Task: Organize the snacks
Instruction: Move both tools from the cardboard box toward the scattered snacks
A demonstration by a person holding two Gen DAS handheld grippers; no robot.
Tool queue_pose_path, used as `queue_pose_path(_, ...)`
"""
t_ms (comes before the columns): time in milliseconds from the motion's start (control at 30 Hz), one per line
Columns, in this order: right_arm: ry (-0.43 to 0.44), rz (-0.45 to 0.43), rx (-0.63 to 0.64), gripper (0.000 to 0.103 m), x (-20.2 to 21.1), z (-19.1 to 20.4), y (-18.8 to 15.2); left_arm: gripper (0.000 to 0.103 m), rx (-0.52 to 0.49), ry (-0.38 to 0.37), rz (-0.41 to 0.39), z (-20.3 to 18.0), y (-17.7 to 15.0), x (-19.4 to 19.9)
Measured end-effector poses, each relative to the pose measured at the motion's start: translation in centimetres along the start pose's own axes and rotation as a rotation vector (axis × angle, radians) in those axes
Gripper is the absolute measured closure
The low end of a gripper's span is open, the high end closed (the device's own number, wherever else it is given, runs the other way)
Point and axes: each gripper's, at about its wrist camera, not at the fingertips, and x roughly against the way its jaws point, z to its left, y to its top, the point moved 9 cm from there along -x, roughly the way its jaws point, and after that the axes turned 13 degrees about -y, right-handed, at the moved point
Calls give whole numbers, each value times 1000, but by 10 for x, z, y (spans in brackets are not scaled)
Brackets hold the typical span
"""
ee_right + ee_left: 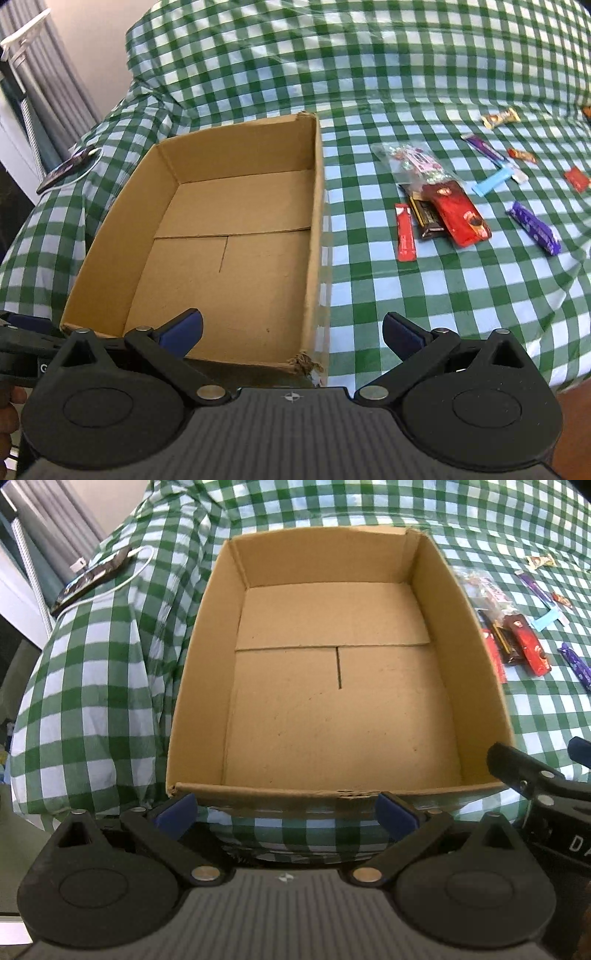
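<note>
An open cardboard box (207,664) (316,206) with nothing inside rests on a green checked cloth. Snacks lie scattered to its right: a red packet (461,218) (530,648), a thin red stick (405,232), a dark bar (426,218), a clear bag of sweets (413,162) (480,587), purple bars (535,229) (482,147) and a blue strip (493,183). My left gripper (286,810) hovers open at the box's near wall. Over the box's near right corner my right gripper (291,334) is also open and holds nothing.
A phone (90,578) (64,168) with a white cable lies on the cloth left of the box. More small wrappers (500,118) (576,179) sit far right. The cloth drops off at the left edge beside curtains. Bare cloth stretches between the box and the snacks.
</note>
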Motion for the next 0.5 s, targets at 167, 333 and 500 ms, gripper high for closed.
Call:
queue_pose_path(167,48,22,2,0,3,2,-1,0,-5,29,11,0,-2,6)
queue_pose_path(333,128,47,10,0,8,8,-4,0,-4,78,41,7,-10,11)
queue_pose_path(500,222,120,-29,0,4,9,-10,0,1,103,61,6,-11,13)
